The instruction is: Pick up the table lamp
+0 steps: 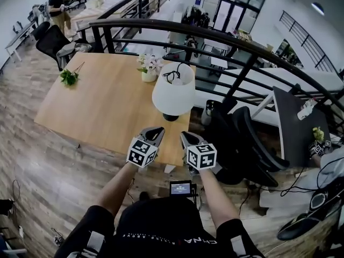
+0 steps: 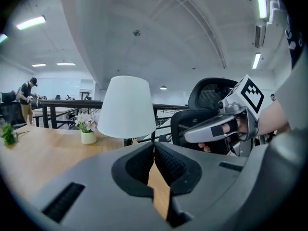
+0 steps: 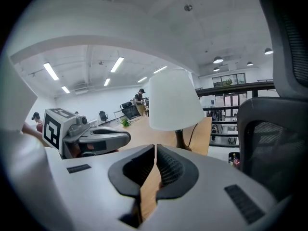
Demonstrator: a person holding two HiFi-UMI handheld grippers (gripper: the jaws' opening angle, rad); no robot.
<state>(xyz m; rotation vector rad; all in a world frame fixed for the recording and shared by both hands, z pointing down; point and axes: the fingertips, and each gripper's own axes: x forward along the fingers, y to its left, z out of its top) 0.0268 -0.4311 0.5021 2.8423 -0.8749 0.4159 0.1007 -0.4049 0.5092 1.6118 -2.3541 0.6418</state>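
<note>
The table lamp (image 1: 173,92) has a white shade on a dark stem and base, and stands upright near the right edge of the wooden table (image 1: 102,106). Its black cord loops over the shade's top. Both grippers hover side by side above the table's near edge, short of the lamp. My left gripper (image 1: 156,130) is shut with nothing in it, and so is my right gripper (image 1: 185,137). In the left gripper view the lamp (image 2: 126,108) stands ahead, slightly left of the jaws. The lamp (image 3: 174,100) sits just right of centre in the right gripper view.
A small vase of pale flowers (image 1: 149,67) stands behind the lamp, and a green sprig (image 1: 69,77) lies at the table's far left. Black office chairs (image 1: 244,144) crowd the table's right side. A dark railing (image 1: 215,42) runs behind. A person (image 1: 58,9) stands far back.
</note>
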